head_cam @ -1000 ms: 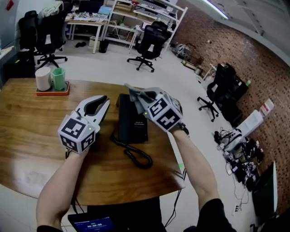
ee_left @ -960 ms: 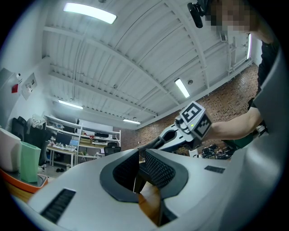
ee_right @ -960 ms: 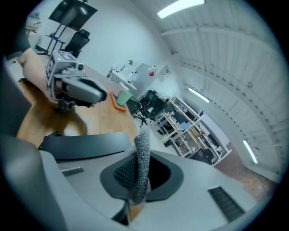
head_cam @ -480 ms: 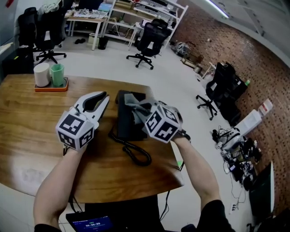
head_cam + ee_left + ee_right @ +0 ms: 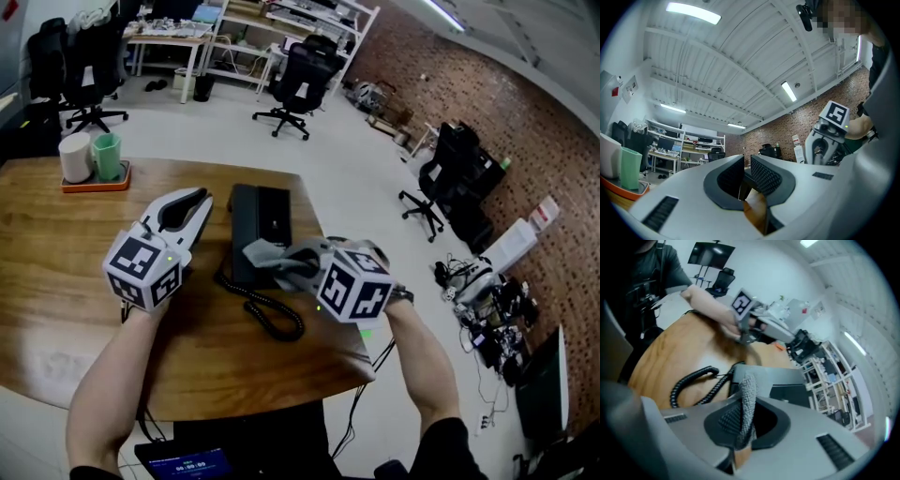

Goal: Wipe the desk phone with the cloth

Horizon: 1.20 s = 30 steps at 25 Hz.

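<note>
The table (image 5: 56, 281) is warm brown wood with a visible grain and a soft satin sheen. The desk phone (image 5: 262, 220) looks like black matt plastic, and its coiled cord (image 5: 689, 379) has a slightly shinier, rubbery black skin. The cloth (image 5: 272, 255) is grey fabric with a nubbly, waffle-like weave, matt all over. The left gripper (image 5: 200, 197) and right gripper (image 5: 298, 262) both wear smooth pale grey plastic shells with a dull finish. Their pads (image 5: 766, 177) are black, finely cross-hatched and rough-looking. The floor (image 5: 197, 131) is pale and smooth with a faint gloss, and the far wall (image 5: 525, 122) is rough red-brown brick.
</note>
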{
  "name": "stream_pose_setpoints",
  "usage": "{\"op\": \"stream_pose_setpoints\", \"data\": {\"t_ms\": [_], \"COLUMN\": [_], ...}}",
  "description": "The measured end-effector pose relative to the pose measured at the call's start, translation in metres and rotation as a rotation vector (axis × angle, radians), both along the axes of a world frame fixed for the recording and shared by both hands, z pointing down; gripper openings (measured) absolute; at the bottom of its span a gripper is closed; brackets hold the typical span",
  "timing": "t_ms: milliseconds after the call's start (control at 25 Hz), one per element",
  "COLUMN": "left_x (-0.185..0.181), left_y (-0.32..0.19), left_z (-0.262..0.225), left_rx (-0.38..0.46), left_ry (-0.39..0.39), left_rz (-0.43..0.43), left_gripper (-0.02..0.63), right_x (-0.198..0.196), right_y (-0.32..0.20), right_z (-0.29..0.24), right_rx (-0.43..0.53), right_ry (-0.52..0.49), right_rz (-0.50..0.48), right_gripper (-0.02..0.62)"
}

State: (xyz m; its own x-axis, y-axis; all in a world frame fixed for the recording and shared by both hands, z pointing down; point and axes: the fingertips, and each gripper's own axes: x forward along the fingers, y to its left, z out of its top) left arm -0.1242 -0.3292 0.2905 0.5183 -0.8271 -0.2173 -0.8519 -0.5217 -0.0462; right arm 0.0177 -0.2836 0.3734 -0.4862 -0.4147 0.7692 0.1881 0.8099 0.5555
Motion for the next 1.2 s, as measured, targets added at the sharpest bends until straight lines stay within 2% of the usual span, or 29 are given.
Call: {"op": "stream_pose_setpoints", "data": {"t_ms": [120, 200, 320, 440, 560, 920, 1040, 1200], "left_x": [-0.001, -0.001, -0.001, -0.001, 0.001, -0.001, -0.001, -0.001], "left_y": [0.001, 0.001, 0.001, 0.0, 0.001, 0.0, 0.0, 0.0], "left_z": [0.001, 0.003, 0.004, 0.003, 0.001, 0.0, 0.001, 0.001], "left_rx": [0.0, 0.002, 0.002, 0.001, 0.002, 0.002, 0.001, 0.001], "left_ry": [0.001, 0.005, 0.009, 0.01, 0.008, 0.004, 0.005, 0.005], "left_rz": [-0.001, -0.002, -0.002, -0.002, 0.001, 0.001, -0.001, 0.0], "left_gripper": [0.034, 0.034, 0.034, 0.034, 0.034, 0.034, 0.034, 0.034], "right_x": [-0.008, -0.012, -0.02, -0.028, -0.027, -0.009, -0.001, 0.015], "right_y": [-0.067, -0.106, -0.143, -0.157, -0.145, -0.047, -0.008, 0.034], "right_z": [-0.047, -0.067, -0.072, -0.059, -0.048, -0.006, 0.013, 0.031], "right_rx": [0.118, 0.172, 0.193, 0.18, 0.164, 0.154, 0.167, 0.075], "right_ry": [-0.23, -0.344, -0.4, -0.352, -0.293, -0.087, 0.018, 0.161], "right_rz": [0.197, 0.3, 0.376, 0.38, 0.338, 0.083, -0.015, -0.121], "right_gripper": [0.026, 0.026, 0.026, 0.026, 0.025, 0.026, 0.025, 0.026]}}
